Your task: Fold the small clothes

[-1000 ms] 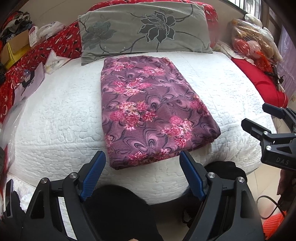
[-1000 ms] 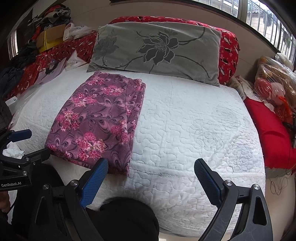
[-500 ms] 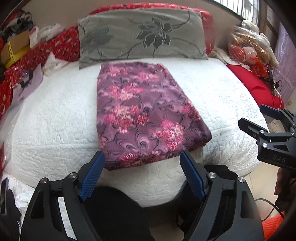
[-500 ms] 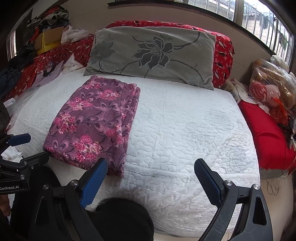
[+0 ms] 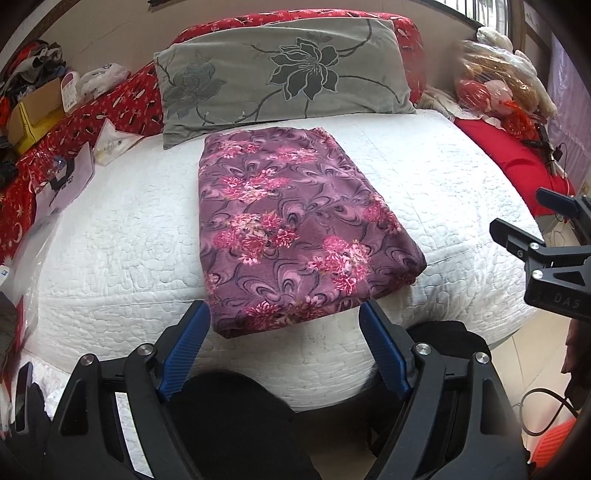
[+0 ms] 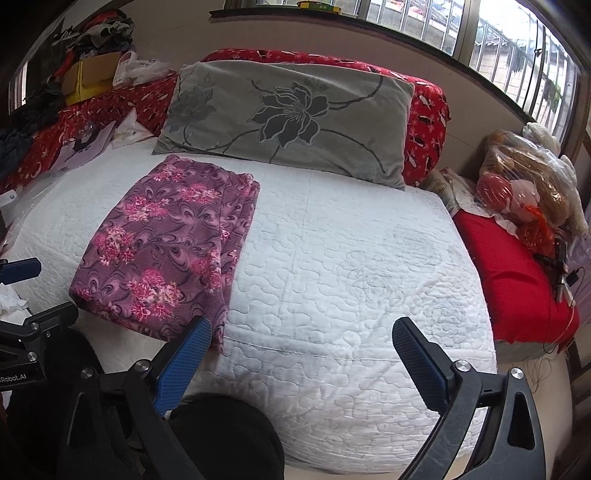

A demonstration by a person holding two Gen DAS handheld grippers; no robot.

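A purple garment with pink flowers (image 5: 291, 225) lies folded into a flat rectangle on the white quilted bed (image 5: 110, 236). It also shows in the right wrist view (image 6: 166, 251), left of centre. My left gripper (image 5: 284, 336) is open and empty, just in front of the garment's near edge, off the bed. My right gripper (image 6: 299, 350) is open and empty, to the right of the garment, over the bed's near edge. It shows from the side in the left wrist view (image 5: 535, 221).
A grey flowered pillow (image 5: 280, 74) lies behind the garment against a red cushion (image 6: 424, 110). Papers and a box (image 5: 33, 110) sit on the left. A red cushion (image 6: 517, 277) and plastic bags (image 6: 528, 177) are on the right. A window (image 6: 480, 33) is behind.
Both grippers have drawn back a little and tilted up, so the bed and folded garment sit lower and farther in both views. The garment has not moved.
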